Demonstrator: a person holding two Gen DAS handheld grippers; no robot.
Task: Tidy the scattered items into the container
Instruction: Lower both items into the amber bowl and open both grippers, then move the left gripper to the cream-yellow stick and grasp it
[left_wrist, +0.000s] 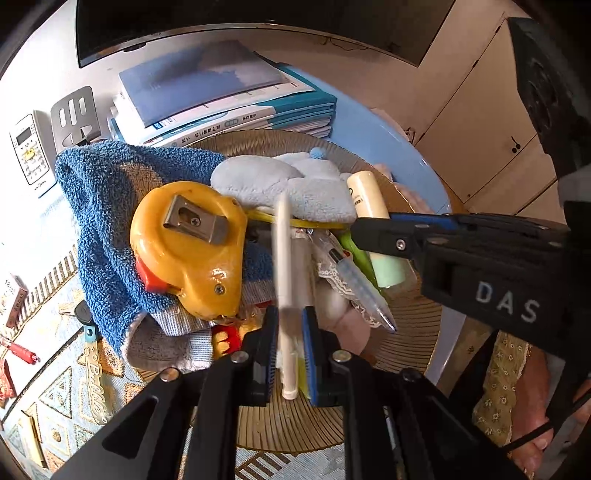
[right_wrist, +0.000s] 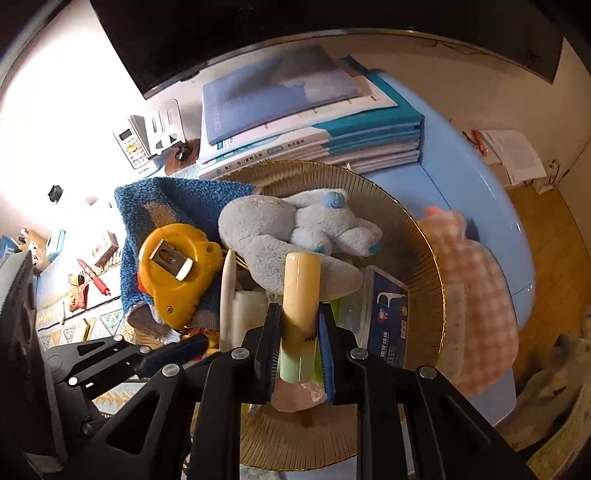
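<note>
A round gold ribbed bowl (left_wrist: 295, 424) (right_wrist: 295, 443) holds a yellow tape measure (left_wrist: 188, 247) (right_wrist: 173, 273), a blue towel (left_wrist: 103, 206), a pale blue plush toy (left_wrist: 280, 184) (right_wrist: 288, 229) and pens. My left gripper (left_wrist: 290, 314) is open over the bowl. A blurred white pen (left_wrist: 284, 266) (right_wrist: 226, 295) stands loose between its blue pads. My right gripper (right_wrist: 300, 310) is shut on a cream and green tube (right_wrist: 300, 295) (left_wrist: 369, 199) above the bowl's right side. It enters the left wrist view from the right.
A stack of blue books (left_wrist: 221, 99) (right_wrist: 303, 122) lies behind the bowl on a light blue table (right_wrist: 480, 206). A pink checked cloth (right_wrist: 476, 295) sits at the bowl's right. A calculator (left_wrist: 29, 151), a red pen (right_wrist: 92, 277) and small items lie on the patterned cloth at left.
</note>
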